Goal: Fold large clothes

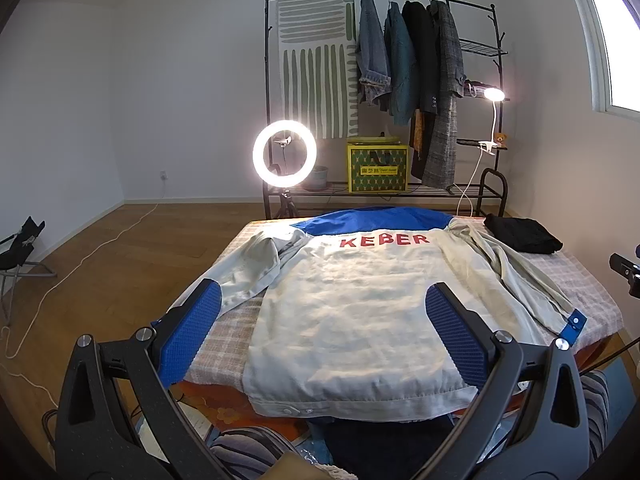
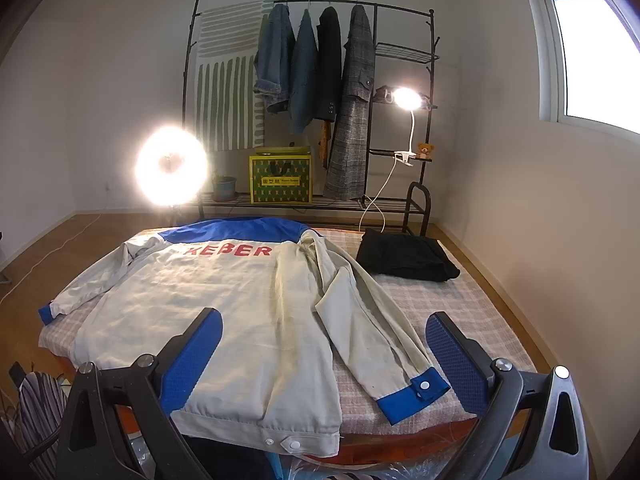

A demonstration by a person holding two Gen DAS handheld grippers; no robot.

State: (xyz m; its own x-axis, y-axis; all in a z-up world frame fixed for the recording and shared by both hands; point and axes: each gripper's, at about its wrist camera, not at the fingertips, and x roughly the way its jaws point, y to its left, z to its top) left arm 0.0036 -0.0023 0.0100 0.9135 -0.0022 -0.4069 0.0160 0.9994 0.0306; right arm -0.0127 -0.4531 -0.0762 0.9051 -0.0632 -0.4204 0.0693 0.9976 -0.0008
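A large pale grey jacket [image 1: 352, 300] [image 2: 224, 304] with a blue yoke and red letters lies back-up on the checked table cover [image 1: 236, 320] [image 2: 448, 304]. Its hem hangs over the near edge. Both sleeves lie spread outward, each ending in a blue cuff [image 2: 412, 394] [image 1: 573, 324]. My left gripper [image 1: 326, 300] hovers open above the near hem, blue pads on either side of the jacket body and nothing between them. My right gripper [image 2: 324, 328] is open too, above the jacket's right side and right sleeve, holding nothing.
A folded black garment [image 1: 522, 234] [image 2: 406, 256] lies at the table's far right. Behind stand a clothes rack [image 1: 400, 60] with hanging coats, a lit ring light [image 1: 285, 154], a clip lamp [image 2: 406, 100] and a yellow box [image 2: 280, 178]. Striped sleeves [image 2: 36, 404] show below.
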